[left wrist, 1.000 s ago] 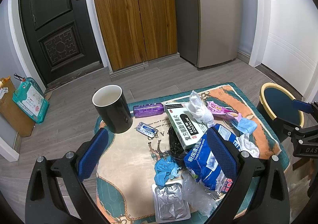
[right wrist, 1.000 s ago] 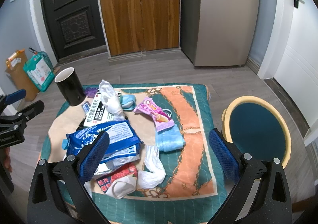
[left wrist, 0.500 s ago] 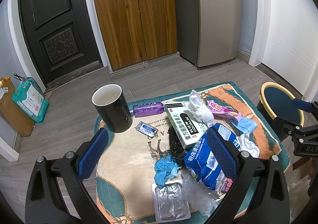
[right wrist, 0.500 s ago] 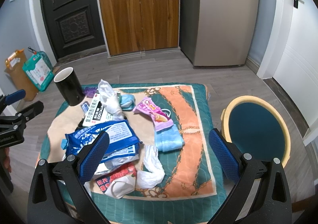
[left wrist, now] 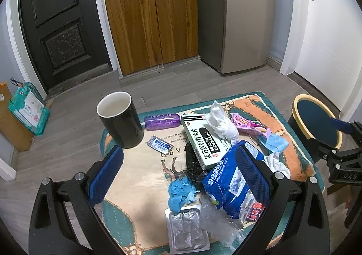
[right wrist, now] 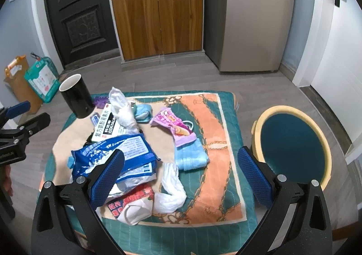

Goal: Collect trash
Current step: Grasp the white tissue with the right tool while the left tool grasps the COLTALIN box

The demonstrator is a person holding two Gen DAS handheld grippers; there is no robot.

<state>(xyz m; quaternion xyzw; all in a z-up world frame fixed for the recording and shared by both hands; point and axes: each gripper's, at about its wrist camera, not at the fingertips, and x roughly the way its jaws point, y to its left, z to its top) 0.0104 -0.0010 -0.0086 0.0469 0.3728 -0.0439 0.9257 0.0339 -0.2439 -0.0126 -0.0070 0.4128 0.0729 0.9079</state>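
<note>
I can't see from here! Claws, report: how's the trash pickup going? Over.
Left claw open, empty. Right claw open, empty. Trash pile on the blanket, untouched. Bin open beside it. Black mug stands near pile.

Left gripper (left wrist: pixel 178 173) — slightly lower, closer.

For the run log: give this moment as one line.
left gripper: open, empty | right gripper: open, empty | trash on mat: uncollected

A home entryway is shown: a dark front door (left wrist: pixel 61 24) at far left, wooden cupboard doors (left wrist: pixel 151 15), a refrigerator (left wrist: pixel 244 15) at far right, and wood-look flooring (left wrist: pixel 74 123).
</note>
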